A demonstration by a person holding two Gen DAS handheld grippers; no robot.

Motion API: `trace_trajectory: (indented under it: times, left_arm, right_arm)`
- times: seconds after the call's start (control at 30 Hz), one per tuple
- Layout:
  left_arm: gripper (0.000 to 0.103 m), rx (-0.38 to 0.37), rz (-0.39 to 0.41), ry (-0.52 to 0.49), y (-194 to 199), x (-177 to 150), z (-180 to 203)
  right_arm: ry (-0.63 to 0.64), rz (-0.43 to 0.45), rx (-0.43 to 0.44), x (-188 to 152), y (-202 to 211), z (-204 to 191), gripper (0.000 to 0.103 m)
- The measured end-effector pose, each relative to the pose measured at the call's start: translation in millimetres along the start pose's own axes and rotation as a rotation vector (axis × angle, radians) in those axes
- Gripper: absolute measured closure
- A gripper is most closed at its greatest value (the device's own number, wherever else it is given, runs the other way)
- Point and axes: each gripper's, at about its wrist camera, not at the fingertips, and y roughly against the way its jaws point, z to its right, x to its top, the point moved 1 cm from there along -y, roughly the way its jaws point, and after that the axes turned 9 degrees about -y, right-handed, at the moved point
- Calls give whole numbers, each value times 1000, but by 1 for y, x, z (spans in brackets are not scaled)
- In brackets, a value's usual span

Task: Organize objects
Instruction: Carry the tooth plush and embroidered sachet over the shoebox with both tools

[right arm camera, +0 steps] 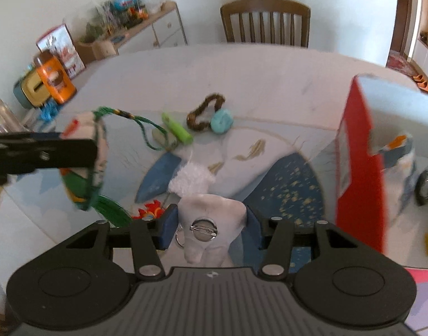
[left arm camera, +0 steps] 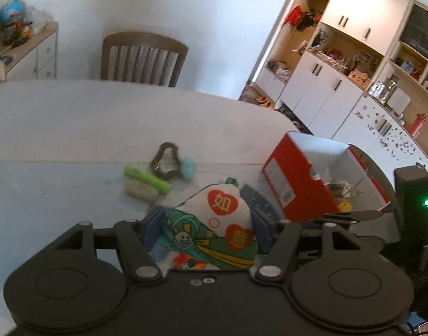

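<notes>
My left gripper is shut on a white and green cloth pouch with red hearts, held above the table; the same pouch hangs at left in the right wrist view with a green cord. My right gripper is shut on a white plush toy with a pin badge on its back. The red box, open on top, stands to the right with a few items inside. On the table beyond lie a green tube, a brown bead bracelet, a teal ball and a pale oval piece.
A patterned blue and white cloth covers the table. A wooden chair stands at the far side. A sideboard with clutter is at far left, shelving at right. An orange container sits by the table's left edge.
</notes>
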Motion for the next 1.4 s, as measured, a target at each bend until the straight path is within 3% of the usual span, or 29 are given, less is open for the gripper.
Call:
trace_trajectory:
  times: [0.37,0.73,1.03,1.4]
  left_arm:
    - [37,-49,31,-69,-4,29,59]
    - [37,-88,42,-146,-27,59,130]
    - [37,-93,39,-194,-64,90,184]
    - [37,-83,-37,-248,-124,101,232]
  right_arm:
    - [10,97,-37,18,84,34,52]
    - [-4,164,-69,21,136,96,52]
    - [-20,183,-127,28,149,162,52]
    - [-15,179,-206,38,134,234,52]
